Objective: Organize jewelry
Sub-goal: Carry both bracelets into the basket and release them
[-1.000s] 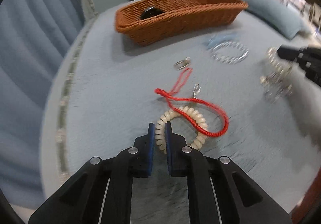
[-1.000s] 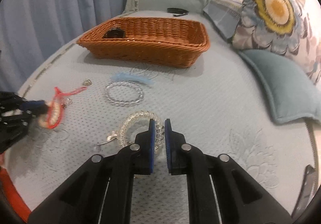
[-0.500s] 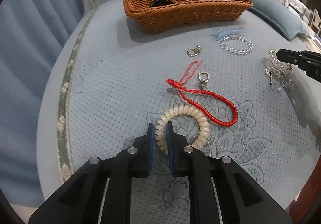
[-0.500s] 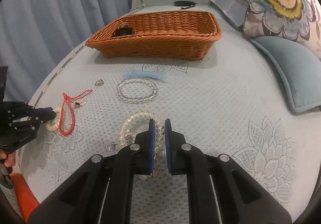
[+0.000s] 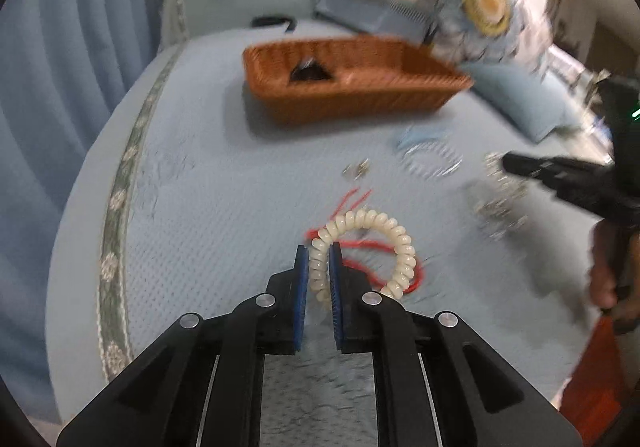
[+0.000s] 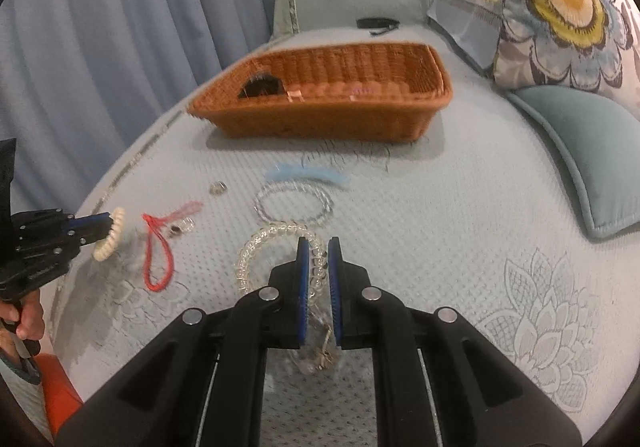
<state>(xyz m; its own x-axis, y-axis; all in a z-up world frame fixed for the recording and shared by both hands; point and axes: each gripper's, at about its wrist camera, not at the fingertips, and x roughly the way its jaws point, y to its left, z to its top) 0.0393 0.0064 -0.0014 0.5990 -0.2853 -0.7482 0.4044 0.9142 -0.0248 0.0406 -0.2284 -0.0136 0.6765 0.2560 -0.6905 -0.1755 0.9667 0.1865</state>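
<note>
My left gripper [image 5: 319, 259] is shut on a cream coiled bracelet [image 5: 394, 237] and holds it lifted above the blue bedspread; it also shows in the right wrist view [image 6: 110, 233]. My right gripper [image 6: 318, 259] is shut on a clear coiled bracelet [image 6: 256, 251] with a small charm hanging below. A red cord bracelet [image 6: 158, 259] lies on the bedspread under the cream one. A clear bead bracelet [image 6: 294, 203] and a light blue clip [image 6: 306, 173] lie ahead. The brown wicker basket [image 6: 320, 127] stands beyond, with a black item [image 6: 260, 85] inside.
Two small metal rings [image 6: 218, 187] [image 6: 182, 227] lie near the red cord. A teal cushion [image 6: 580, 143] and a floral pillow [image 6: 560, 3] sit to the right. A black clip [image 6: 376, 23] lies behind the basket. Blue curtains [image 6: 100, 27] hang on the left.
My left gripper has lifted the cream bracelet off the bedspread and away from the red cord. My right gripper has raised the clear bracelet slightly. Both views have moved toward the basket.
</note>
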